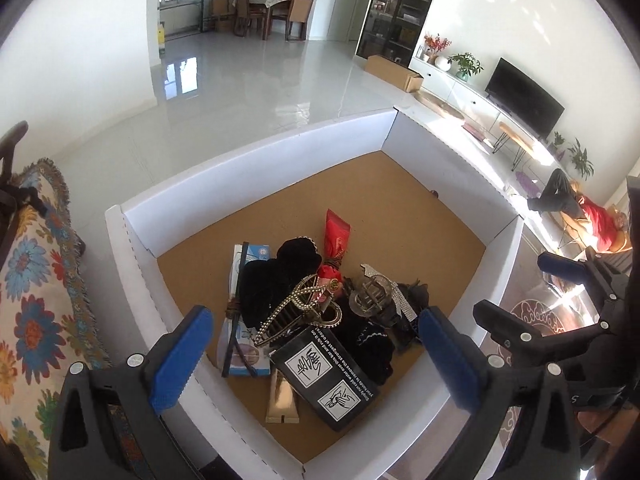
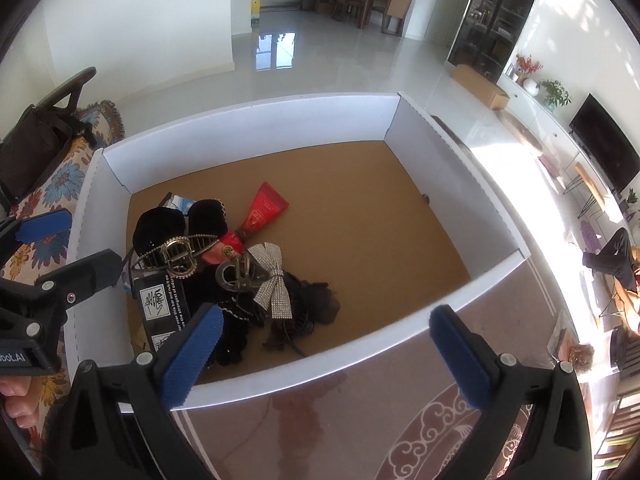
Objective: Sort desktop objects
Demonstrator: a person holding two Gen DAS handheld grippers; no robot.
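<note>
Desktop objects: a heap (image 1: 320,320) is seen piled in a white-walled box (image 1: 256,160), toward its near-left corner on the brown cardboard floor.
Left gripper (image 1: 316,356): both blue pads are held wide apart above the near wall of the box, with nothing between them; the heap is framed below the gap.
Right gripper (image 2: 328,354): its jaws are also spread wide and empty, held over the near wall, with the patterned brown table top (image 2: 360,420) seen beneath.
Black card (image 1: 324,376): printed with white hand-washing pictures, it is laid at the near edge of the heap, partly over a gold bar (image 1: 282,400).
Gold claw clip (image 1: 304,312): studded with pearls, it is rested on top of the black card and the black velvet pieces.
Blue-and-white packet (image 1: 240,312): it is placed at the left side of the heap, nearest the left wall, crossed by a dark band.
Rhinestone bow (image 2: 274,284): it is laid on dark fabric at the right side of the heap, touching a clear clip (image 2: 236,276).
Black velvet scrunchie (image 1: 280,272): it is set at the far-left part of the heap.
Red tube (image 2: 264,206): it is pointed toward the far wall, at the far edge of the heap.
Far half of the box floor: only a small dark speck (image 2: 426,199) is seen, near the right wall.
</note>
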